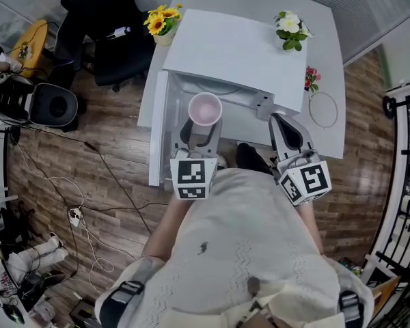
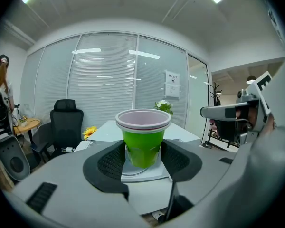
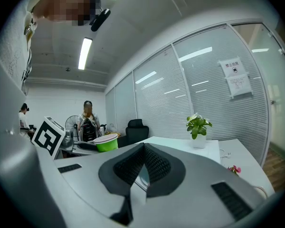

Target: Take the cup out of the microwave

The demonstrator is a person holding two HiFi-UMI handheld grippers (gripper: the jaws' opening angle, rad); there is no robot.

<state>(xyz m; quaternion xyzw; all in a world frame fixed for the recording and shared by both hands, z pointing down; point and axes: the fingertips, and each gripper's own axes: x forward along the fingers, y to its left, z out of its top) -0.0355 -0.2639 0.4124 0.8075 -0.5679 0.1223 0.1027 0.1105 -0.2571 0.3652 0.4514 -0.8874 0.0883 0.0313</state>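
Note:
A green cup point(image 1: 205, 108) with a pale pink rim is held just in front of the open white microwave point(image 1: 232, 50). The microwave's door point(image 1: 157, 132) is swung out to the left. My left gripper point(image 1: 203, 130) is shut on the cup. In the left gripper view both black pads point(image 2: 113, 161) press the sides of the cup point(image 2: 142, 144), which stands upright, and a round glass plate shows below it. My right gripper point(image 1: 288, 134) hovers to the right of the opening, holding nothing. In the right gripper view its gripper point(image 3: 143, 146) has its pads closed together, and the cup point(image 3: 104, 143) shows far left.
The microwave stands on a white table point(image 1: 328, 26), which also holds yellow flowers point(image 1: 162, 23), a white-flowered plant point(image 1: 291, 31), small pink flowers point(image 1: 311, 78) and a cable loop point(image 1: 322, 109). A black office chair point(image 1: 99, 29) and floor cables point(image 1: 75, 214) lie left. People stand in the background point(image 3: 88, 120).

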